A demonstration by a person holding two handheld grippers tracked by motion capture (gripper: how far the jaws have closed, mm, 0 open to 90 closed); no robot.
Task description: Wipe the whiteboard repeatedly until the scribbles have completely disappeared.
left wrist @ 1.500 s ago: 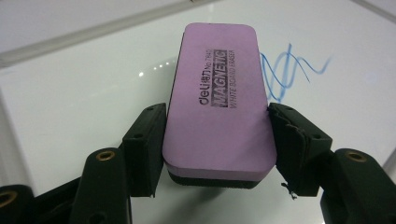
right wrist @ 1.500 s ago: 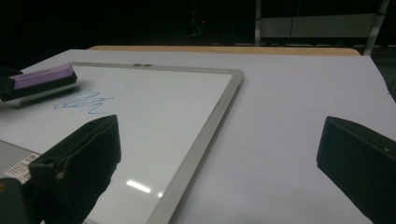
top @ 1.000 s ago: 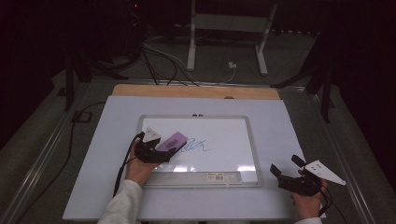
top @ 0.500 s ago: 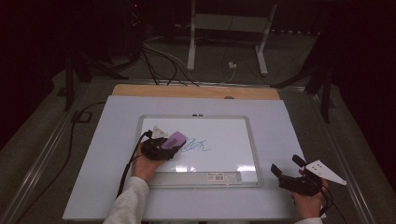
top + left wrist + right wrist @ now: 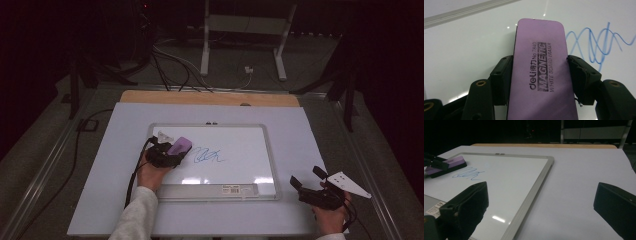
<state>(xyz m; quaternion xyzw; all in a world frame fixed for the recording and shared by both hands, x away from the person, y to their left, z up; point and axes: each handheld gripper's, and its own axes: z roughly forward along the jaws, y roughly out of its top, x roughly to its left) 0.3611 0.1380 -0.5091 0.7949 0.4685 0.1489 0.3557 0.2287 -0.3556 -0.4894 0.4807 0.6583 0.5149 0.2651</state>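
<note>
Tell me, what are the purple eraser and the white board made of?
The purple eraser looks like matte foam or soft plastic: dull, printed top. The white board seems glossy coated sheet, with lamp glints, in a silvery frame, maybe metal.

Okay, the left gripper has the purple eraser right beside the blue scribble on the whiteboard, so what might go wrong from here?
1. The left gripper has just been closing its jaws on the long sides of the purple rectangular whiteboard eraser; a tilted eraser may leave streaks of the blue marker scribble.
2. The silver-framed whiteboard lies loose on the white tabletop, and the open right gripper hovers off it, so wiping could shift the whiteboard.
</note>
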